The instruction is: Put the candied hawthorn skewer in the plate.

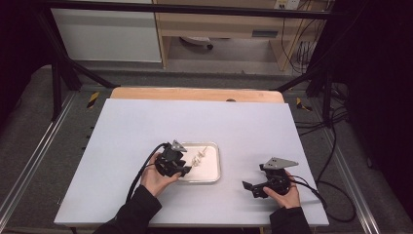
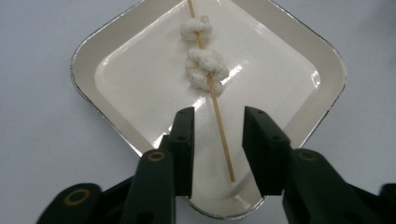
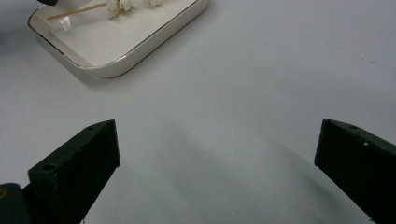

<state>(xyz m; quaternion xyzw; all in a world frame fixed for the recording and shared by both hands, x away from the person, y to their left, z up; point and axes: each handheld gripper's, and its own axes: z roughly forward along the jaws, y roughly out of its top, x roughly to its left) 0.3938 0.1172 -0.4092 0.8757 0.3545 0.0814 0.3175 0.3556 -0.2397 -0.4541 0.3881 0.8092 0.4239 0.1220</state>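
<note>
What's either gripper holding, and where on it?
Nothing. Left gripper is open, jaws straddling the skewer's bare end in the tray; right gripper open over the table.

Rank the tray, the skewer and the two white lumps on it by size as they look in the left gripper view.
1. Tray, by far the largest.
2. Skewer, long and thin, its far end cut off by the frame.
3. Nearer lump.
4. Farther lump, only slightly smaller, perhaps just from distance.

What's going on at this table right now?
A person holds a tool in each hand. The left tool is open, its jaws either side of the bare end of a wooden skewer carrying two white pieces, lying in a white tray. The right tool is open over bare table, away from the tray.
</note>
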